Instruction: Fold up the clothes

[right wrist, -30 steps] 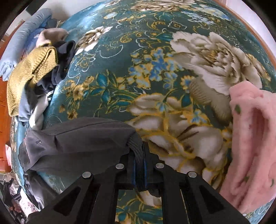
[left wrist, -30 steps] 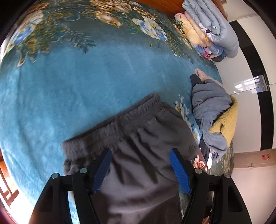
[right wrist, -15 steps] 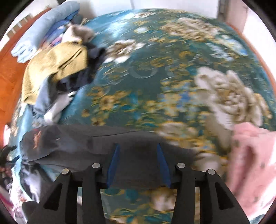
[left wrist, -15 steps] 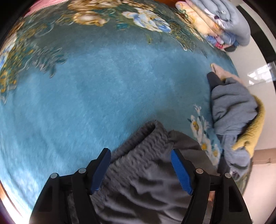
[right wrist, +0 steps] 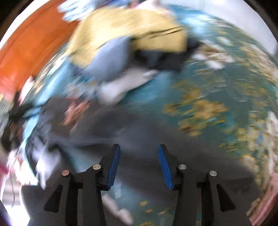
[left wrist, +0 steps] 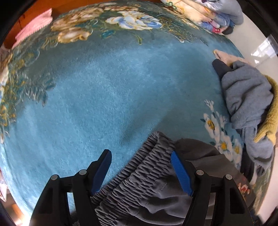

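Observation:
Dark grey trousers [left wrist: 152, 182] lie on the blue flowered blanket [left wrist: 104, 95], elastic waistband toward me. My left gripper [left wrist: 140, 156] is open, its blue pads either side of the waistband corner, holding nothing. In the blurred right wrist view my right gripper [right wrist: 139, 151] is open over the flat grey trousers [right wrist: 139, 128], holding nothing.
A heap of unfolded clothes, blue-grey [left wrist: 246, 92] and mustard yellow [left wrist: 271, 118], lies at the right; it also shows in the right wrist view [right wrist: 128, 31]. Folded bedding [left wrist: 208, 12] is stacked at the far edge. A pink cloth [left wrist: 34, 26] lies at the far left.
My right gripper has opened and let go of the trouser edge, then swung left toward the clothes heap. My left gripper has pulled back to the waistband corner.

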{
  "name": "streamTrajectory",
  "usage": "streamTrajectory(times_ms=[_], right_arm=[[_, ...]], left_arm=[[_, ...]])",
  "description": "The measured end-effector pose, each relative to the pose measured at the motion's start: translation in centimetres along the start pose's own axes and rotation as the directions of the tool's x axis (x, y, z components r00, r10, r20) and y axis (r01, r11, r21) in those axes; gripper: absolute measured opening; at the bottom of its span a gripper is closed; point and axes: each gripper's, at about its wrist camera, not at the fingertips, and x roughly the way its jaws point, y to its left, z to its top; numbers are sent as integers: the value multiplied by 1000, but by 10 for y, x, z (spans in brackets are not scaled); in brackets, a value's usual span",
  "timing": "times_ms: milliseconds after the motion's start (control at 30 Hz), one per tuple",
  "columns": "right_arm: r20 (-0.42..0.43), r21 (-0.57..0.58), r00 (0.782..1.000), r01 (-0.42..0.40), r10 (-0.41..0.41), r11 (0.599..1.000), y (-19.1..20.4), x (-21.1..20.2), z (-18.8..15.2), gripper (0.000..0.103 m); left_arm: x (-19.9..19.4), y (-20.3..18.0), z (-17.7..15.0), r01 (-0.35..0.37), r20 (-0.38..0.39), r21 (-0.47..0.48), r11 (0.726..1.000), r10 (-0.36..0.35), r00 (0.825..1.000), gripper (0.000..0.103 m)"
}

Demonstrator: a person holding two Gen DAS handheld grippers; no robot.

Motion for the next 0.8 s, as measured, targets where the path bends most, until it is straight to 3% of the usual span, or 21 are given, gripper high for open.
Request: streamTrajectory(times_ms=[67,200,367,500,667,800], right_arm=[[-50,-76,998,-28,24,997,19,15,-12,46],[-144,-105,989,16,-31,994,26,52,-28,44],[-142,-170,985,69,-94,983,35,51,-34,9],[-71,-227,994,68,-86,971,46,17,-42,7],[-171,-276,982,36,-86,960,51,33,-80,6],[-184,-230,979,37,-81,972,51,42,-87,7]], left_arm=[[1,6,0,26,-8,-36,999,-26,1000,74],[-1,12,-3,39,-13,-43,998,-39,999,74],[-3,16,-3,50,-19,-51,997,-51,999,74],[-7,19,-1,76,-15,-68,995,-77,997,74],[-7,18,-1,74,-22,-86,994,-76,997,74],[-18,12,0,82,-23,-61,995,-84,996,74]])
